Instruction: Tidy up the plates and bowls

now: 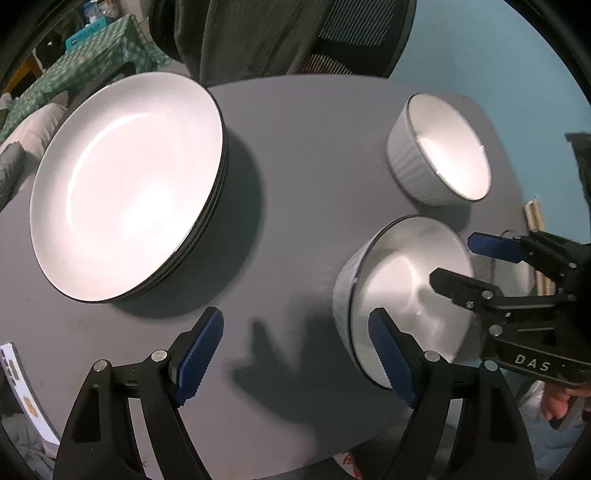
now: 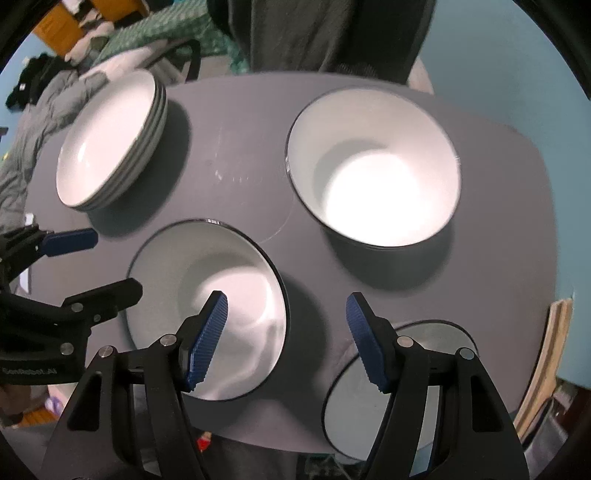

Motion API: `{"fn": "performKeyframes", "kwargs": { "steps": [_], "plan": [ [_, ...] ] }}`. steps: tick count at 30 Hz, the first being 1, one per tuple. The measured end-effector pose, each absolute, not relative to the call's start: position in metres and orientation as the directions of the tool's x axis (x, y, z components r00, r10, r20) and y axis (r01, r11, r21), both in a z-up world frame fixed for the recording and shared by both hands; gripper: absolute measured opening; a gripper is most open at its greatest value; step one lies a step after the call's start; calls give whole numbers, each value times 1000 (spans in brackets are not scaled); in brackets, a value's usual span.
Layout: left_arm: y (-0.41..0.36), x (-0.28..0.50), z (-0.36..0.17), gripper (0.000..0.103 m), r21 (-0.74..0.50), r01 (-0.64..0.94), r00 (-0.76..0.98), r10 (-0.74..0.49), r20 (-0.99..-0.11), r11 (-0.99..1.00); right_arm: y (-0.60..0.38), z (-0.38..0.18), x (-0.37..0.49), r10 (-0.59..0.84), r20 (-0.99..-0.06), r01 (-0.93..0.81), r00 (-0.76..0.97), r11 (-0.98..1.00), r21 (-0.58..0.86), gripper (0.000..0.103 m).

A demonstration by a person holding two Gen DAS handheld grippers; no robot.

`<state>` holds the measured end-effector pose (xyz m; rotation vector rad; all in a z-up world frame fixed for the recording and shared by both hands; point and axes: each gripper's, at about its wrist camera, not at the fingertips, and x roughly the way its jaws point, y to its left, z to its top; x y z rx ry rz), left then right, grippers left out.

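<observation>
A stack of white dark-rimmed plates (image 1: pixel 125 184) sits on the grey table at the left; it shows far left in the right wrist view (image 2: pixel 110 144). Three white bowls stand on the table: a near one (image 2: pixel 207 314) (image 1: pixel 406 288), a far one (image 2: pixel 373 177) (image 1: pixel 439 147), and one at the front right edge (image 2: pixel 369 391). My left gripper (image 1: pixel 295 354) is open and empty above bare table, left of the near bowl. My right gripper (image 2: pixel 286 339) is open and empty, its left finger over the near bowl.
The round grey table (image 1: pixel 303 155) has a dark chair with hanging clothing (image 1: pixel 280 33) behind it. A bed with green patterned cover (image 1: pixel 85 66) lies at the far left. Wooden slats (image 2: pixel 546 354) lean off the table's right edge. A white card (image 1: pixel 22 387) lies at the front left.
</observation>
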<state>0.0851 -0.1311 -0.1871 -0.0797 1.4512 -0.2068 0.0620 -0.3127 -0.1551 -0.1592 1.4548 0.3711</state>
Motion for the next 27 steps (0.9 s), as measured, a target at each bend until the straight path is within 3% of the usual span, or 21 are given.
{"fn": "performKeyframes", "kwargs": {
  "steps": [9, 11, 16, 27],
  "plan": [
    [-143, 75, -208, 70, -152, 110, 64, -159, -985, 982, -308, -167, 60, 149, -989, -373, 14, 918, 133, 39],
    [-144, 73, -208, 68, -158, 115, 64, -166, -984, 981, -307, -167, 58, 152, -988, -367, 8, 920, 139, 24],
    [-144, 69, -210, 64, -170, 123, 51, -177, -983, 978, -318, -169, 64, 149, -989, -295, 2, 945, 142, 17],
    [-142, 63, -218, 55, -184, 134, 6, -186, -983, 974, -344, -169, 46, 237, -972, -123, -11, 964, 236, 15]
  ]
}}
